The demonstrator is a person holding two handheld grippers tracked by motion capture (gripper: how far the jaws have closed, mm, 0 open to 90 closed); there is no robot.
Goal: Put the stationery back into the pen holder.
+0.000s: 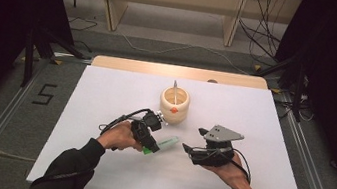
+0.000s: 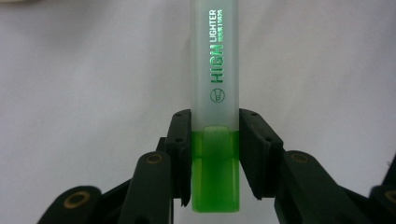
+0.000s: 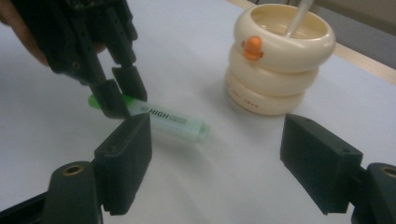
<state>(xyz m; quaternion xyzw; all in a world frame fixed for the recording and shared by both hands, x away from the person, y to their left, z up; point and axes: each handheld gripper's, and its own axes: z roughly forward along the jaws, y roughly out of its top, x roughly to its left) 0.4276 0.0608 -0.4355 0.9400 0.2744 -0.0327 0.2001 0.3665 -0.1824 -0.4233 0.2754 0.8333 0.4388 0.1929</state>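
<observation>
The green highlighter (image 2: pixel 217 107) is held at its green back end by the left gripper (image 2: pixel 215 154), whose jaws are squeezed tight on both sides of it. Most of the pen, the long frosty part with the cap, sticks out past the jaws with nothing under it that I can be sure of; it seems to hang just above the white desk (image 1: pixel 106 90). That is the risky bit. The hold is only on the short end, so the long part could swing or tip down if the hand turns fast, and the smooth plastic could slide out. The right gripper (image 3: pixel 217 158) sits close by with its jaws wide apart, holding nothing, pointed toward the pen's cap end. If it comes in to help and bumps the pen instead of closing on it, it could knock it loose. Behind them stands a cream pen cup (image 1: pixel 174 105) shaped like stacked rings, with an orange beak on it and one thin stick (image 1: pixel 175 86) inside. The cup looks light, so I think a pen dropped in crooked could hit the rim, bounce off, or push the cup over.
</observation>
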